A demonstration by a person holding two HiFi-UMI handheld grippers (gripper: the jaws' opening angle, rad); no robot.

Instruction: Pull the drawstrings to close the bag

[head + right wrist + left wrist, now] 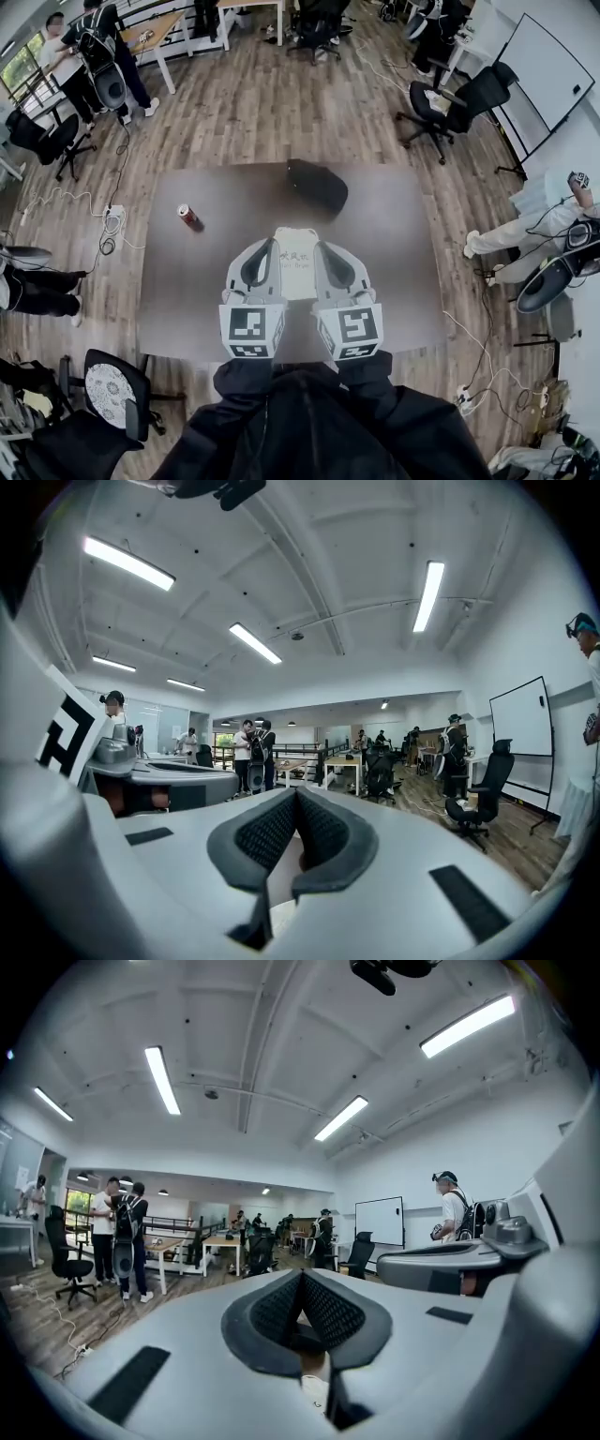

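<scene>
A white drawstring bag point(298, 267) with dark print lies flat on the dark table point(403, 272), partly hidden by both grippers. My left gripper point(266, 246) and right gripper point(322, 247) are held high and side by side above the bag, pointing away from me. In the left gripper view the black pads point(323, 1312) of the left gripper point(302, 1283) meet at the tips. The right gripper point(295, 799) likewise has its pads point(262, 834) together. Both are shut, and I see nothing gripped. No drawstring is visible.
A black pouch point(317, 185) lies at the table's far side and a red can point(190, 217) stands at its left. Office chairs point(112, 394) ring the table, with cables on the wood floor. People stand by desks at the far left point(89, 56).
</scene>
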